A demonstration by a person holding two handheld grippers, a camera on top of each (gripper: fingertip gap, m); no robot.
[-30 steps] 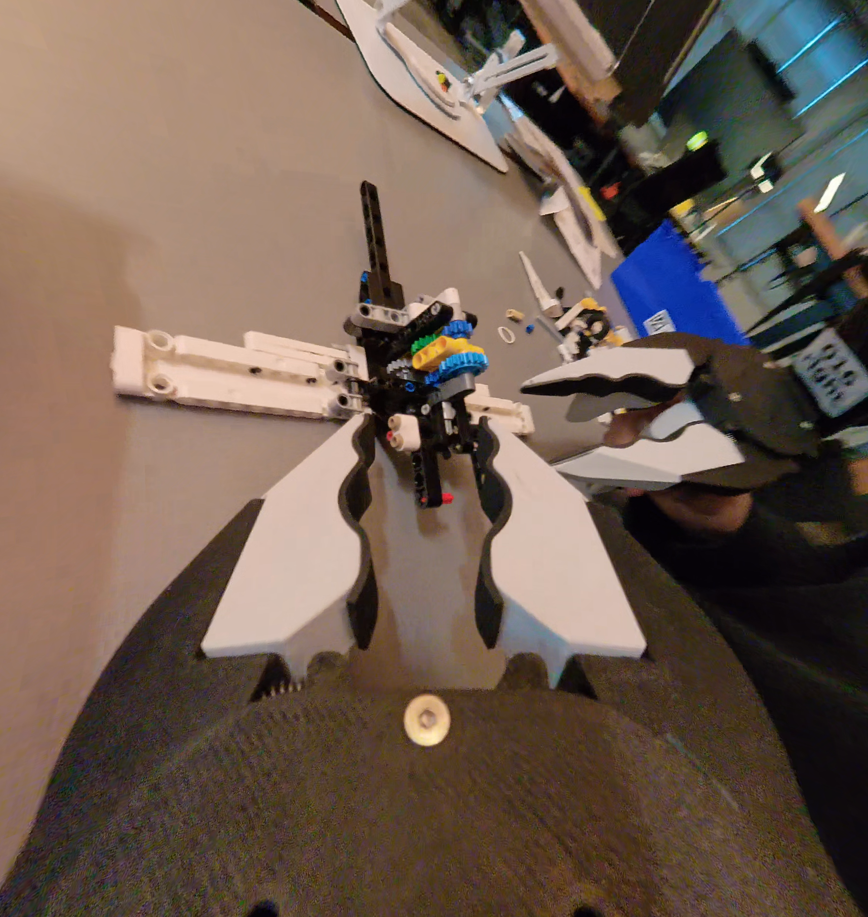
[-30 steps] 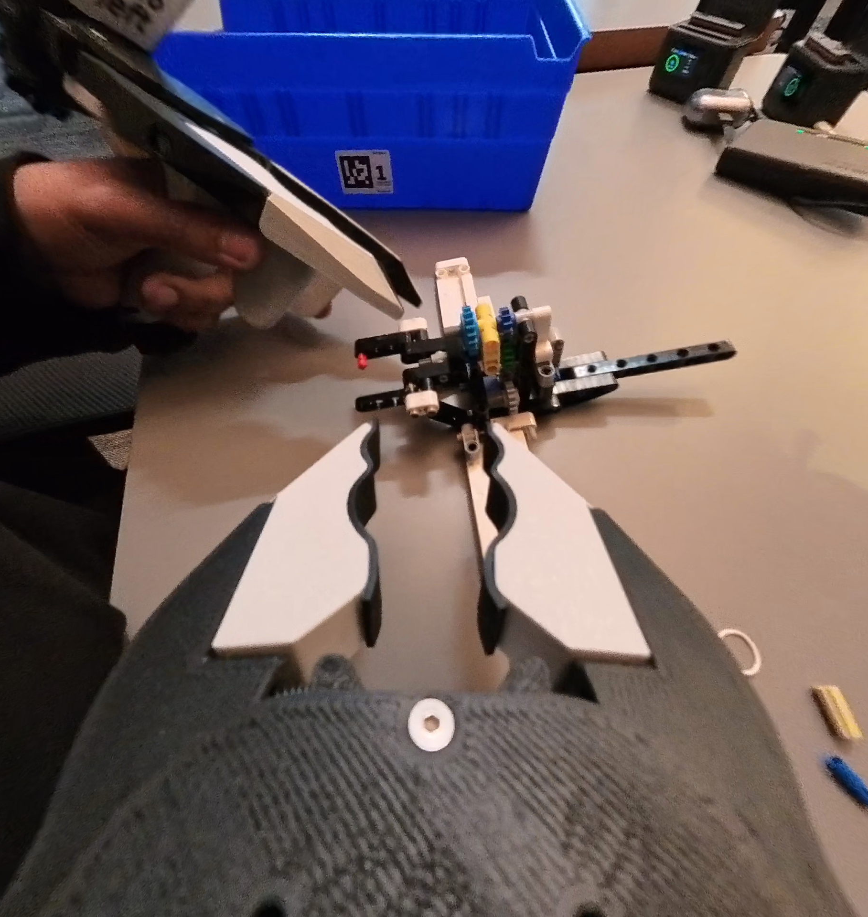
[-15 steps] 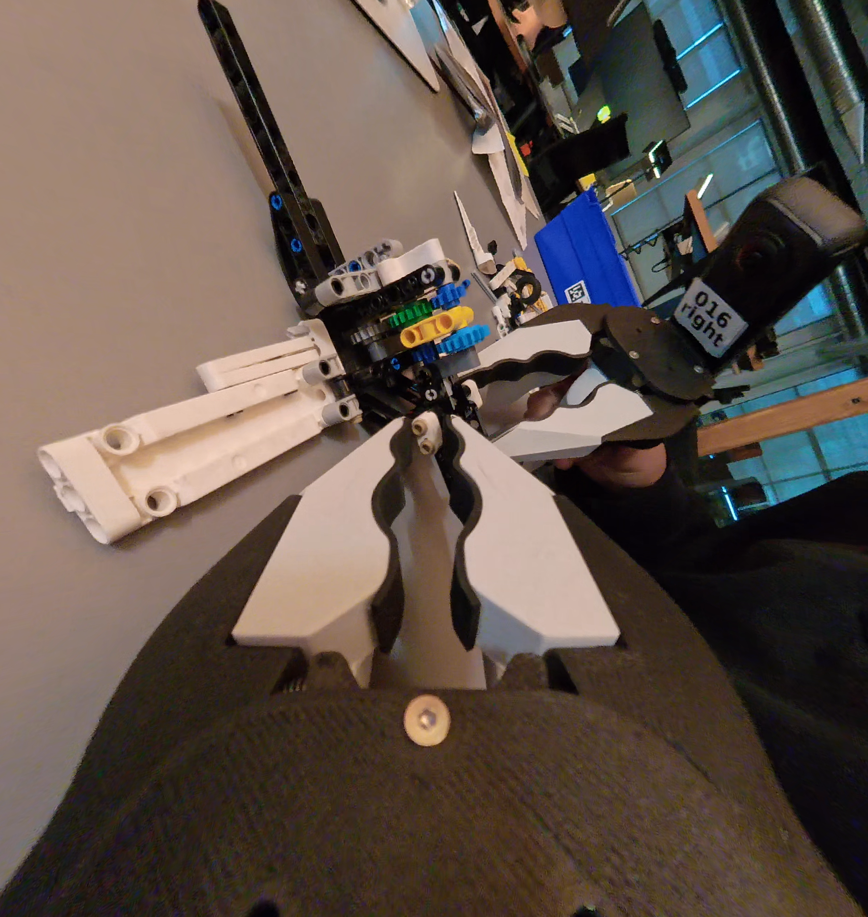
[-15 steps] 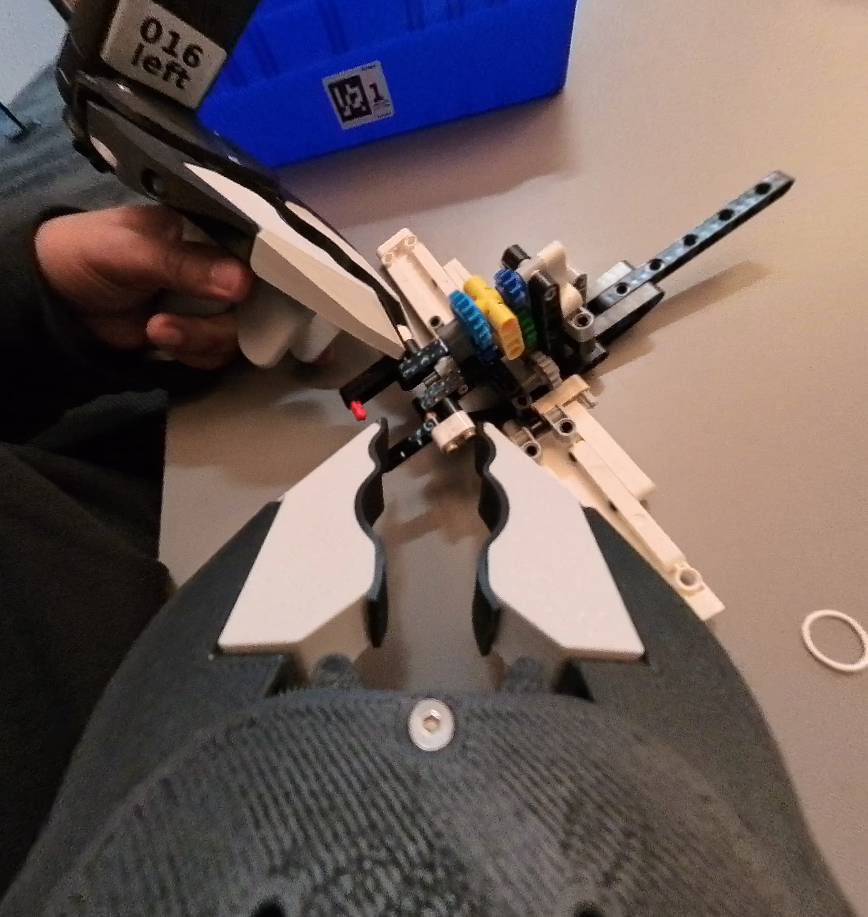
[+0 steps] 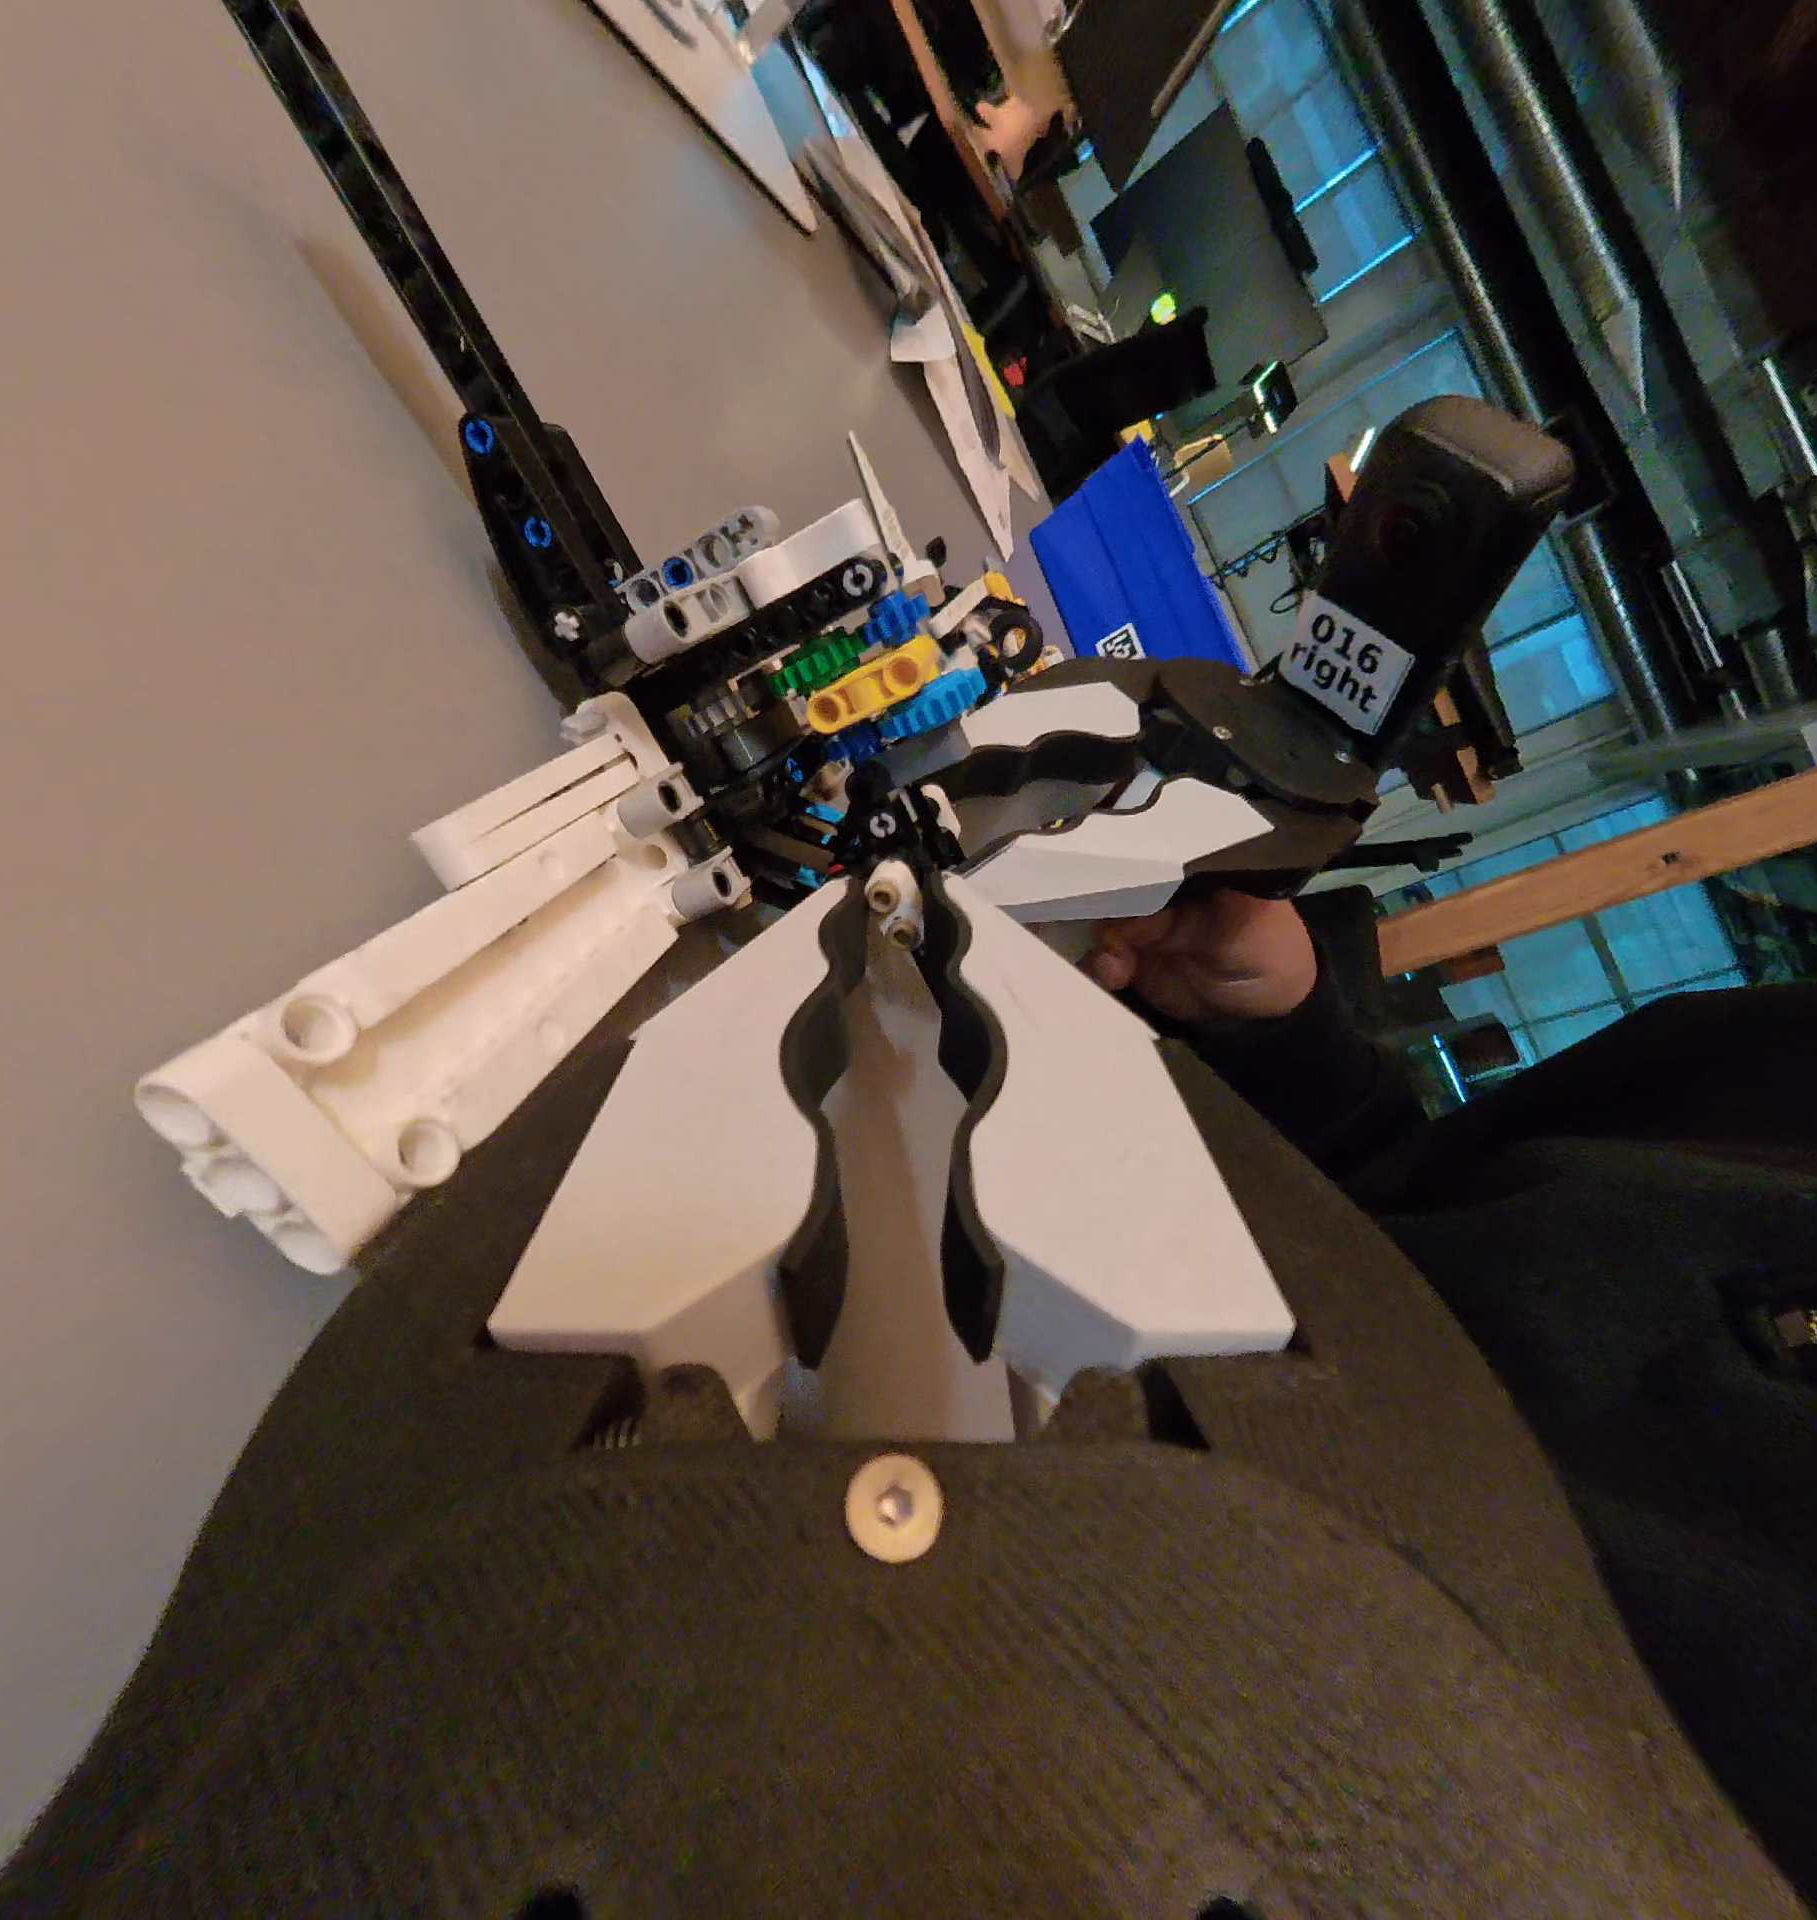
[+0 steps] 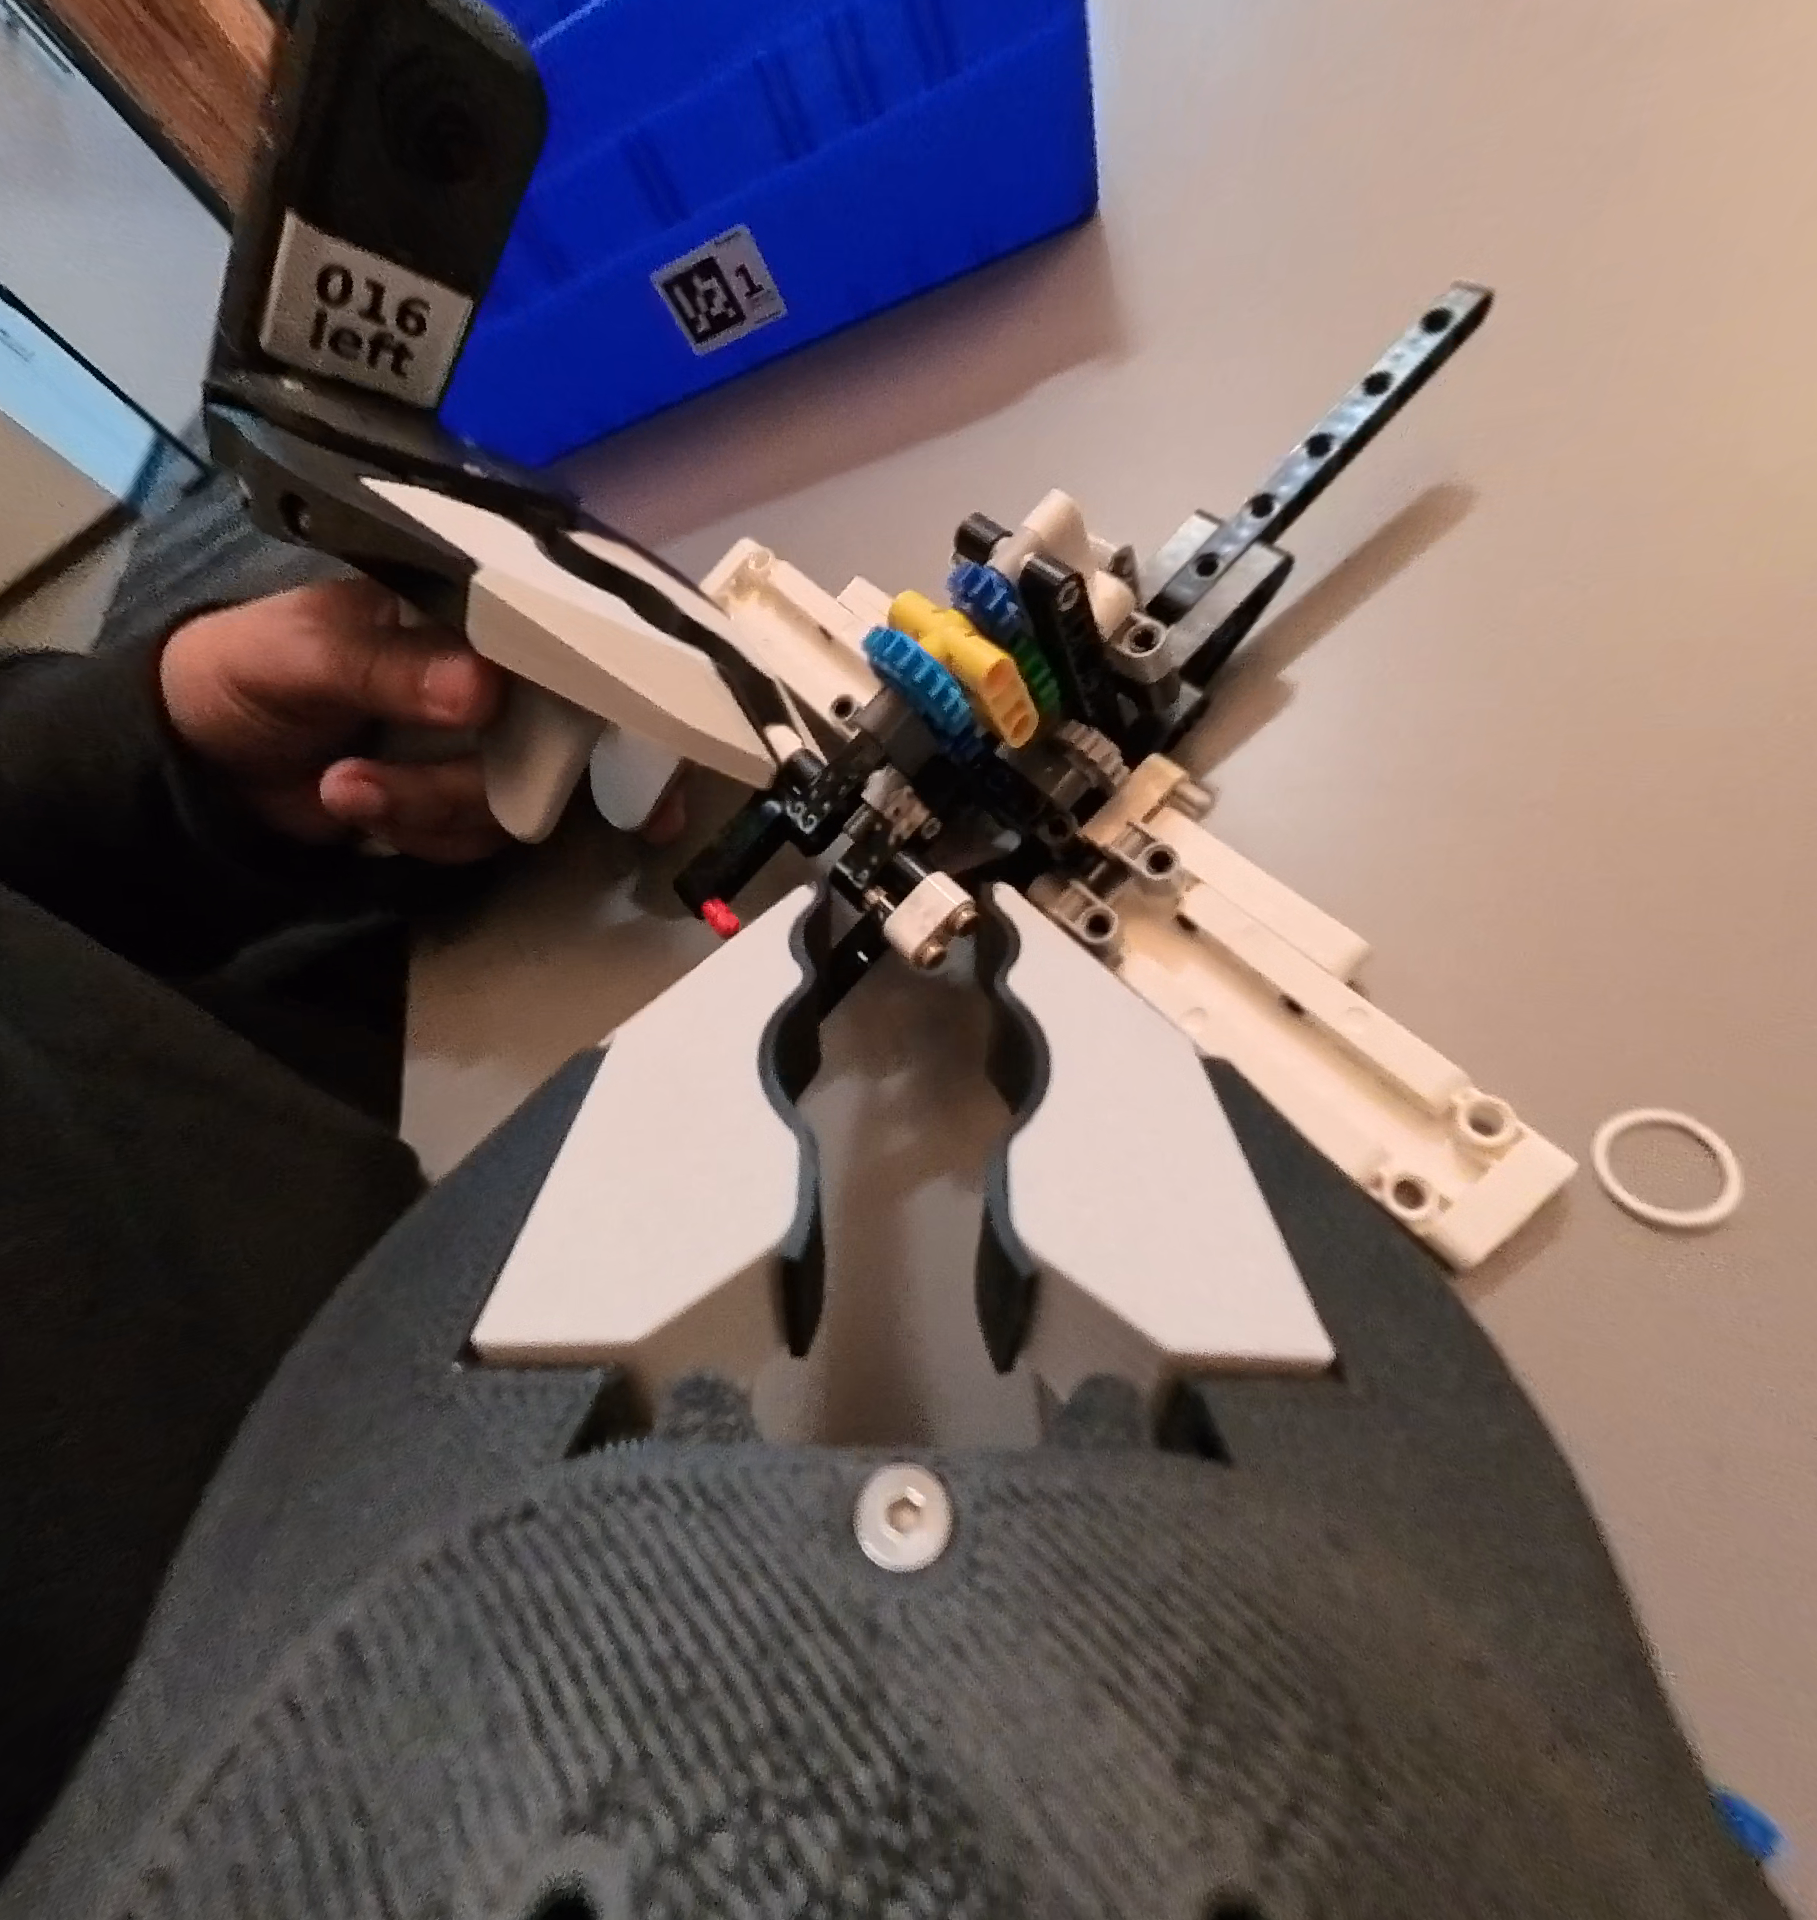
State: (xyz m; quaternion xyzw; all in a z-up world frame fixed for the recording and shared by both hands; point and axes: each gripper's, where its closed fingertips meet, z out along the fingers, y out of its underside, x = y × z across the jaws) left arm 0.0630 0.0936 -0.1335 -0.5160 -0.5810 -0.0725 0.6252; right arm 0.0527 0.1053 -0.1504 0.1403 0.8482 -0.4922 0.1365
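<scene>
Toy brick gear assembly (image 6: 997,717) on table (image 6: 1506,312): left hand-held gripper (image 5: 899,914) pinching its white connector (image 5: 896,912), right hand-held gripper (image 6: 899,935) straddling a black beam (image 6: 842,966), seemingly not yet clamped.

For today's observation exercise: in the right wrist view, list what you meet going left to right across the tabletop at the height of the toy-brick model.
Hand → left gripper → blue gear → yellow connector → green gear → black holed beam.
</scene>
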